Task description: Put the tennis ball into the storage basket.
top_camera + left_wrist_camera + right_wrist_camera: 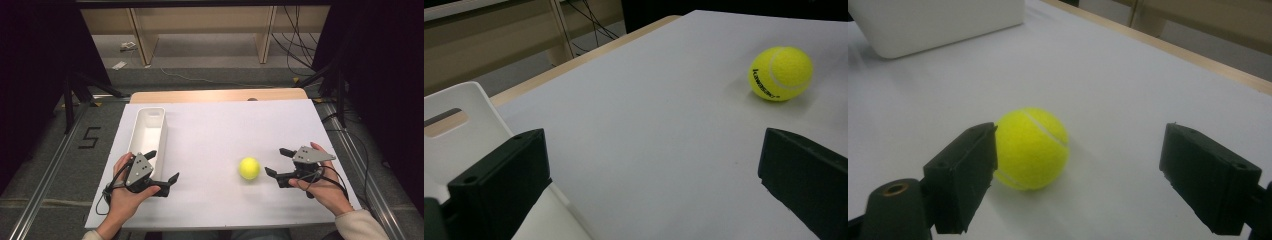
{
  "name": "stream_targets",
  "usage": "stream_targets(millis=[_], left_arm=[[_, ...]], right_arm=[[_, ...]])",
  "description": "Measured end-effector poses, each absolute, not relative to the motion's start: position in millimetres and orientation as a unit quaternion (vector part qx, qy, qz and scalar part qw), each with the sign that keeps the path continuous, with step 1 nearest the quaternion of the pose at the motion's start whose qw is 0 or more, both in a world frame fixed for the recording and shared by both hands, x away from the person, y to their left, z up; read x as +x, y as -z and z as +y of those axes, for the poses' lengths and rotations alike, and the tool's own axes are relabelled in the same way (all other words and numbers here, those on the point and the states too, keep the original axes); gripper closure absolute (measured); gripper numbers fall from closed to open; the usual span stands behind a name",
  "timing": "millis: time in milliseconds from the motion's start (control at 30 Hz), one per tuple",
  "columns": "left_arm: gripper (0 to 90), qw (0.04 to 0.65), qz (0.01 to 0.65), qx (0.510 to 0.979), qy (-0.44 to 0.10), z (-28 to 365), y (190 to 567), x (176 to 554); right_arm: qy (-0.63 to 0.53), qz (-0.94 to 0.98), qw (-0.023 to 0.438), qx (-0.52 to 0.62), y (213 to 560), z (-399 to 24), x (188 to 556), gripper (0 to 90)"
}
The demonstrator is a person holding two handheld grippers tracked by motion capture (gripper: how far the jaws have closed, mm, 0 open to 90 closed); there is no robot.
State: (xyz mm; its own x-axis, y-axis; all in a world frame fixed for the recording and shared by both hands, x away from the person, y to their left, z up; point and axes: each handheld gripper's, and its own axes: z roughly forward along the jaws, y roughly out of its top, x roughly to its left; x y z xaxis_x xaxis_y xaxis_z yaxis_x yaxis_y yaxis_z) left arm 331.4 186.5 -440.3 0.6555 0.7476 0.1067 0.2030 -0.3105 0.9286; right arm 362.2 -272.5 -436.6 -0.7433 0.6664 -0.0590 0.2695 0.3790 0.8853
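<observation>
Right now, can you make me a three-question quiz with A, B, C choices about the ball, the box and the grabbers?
1. Where does the fuzzy yellow tennis ball lie?
A. In the box
B. On the white tabletop, just ahead of the right gripper
C. On the floor

2. What colour is the long plastic box?
A. White
B. Red
C. Black

3. How do the left gripper's jaws stand?
A. Shut on the ball
B. Shut on the box
C. Open, holding nothing

Answers: 1 B, the high view shows it on the table, off the right gripper's jaw tips. 2 A, the box is white throughout. 3 C, the left gripper view shows a wide gap between its jaws.
</observation>
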Motion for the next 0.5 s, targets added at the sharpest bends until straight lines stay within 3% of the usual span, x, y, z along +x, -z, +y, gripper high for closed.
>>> stream_targets(millis=[500], left_arm=[[0.0, 0.499, 0.311, 0.761, -0.276, 186.1, 439.3, 330.8]], right_arm=[[-0.463, 0.822, 0.184, 0.275, 446.6, -240.0, 374.2, 16.3]])
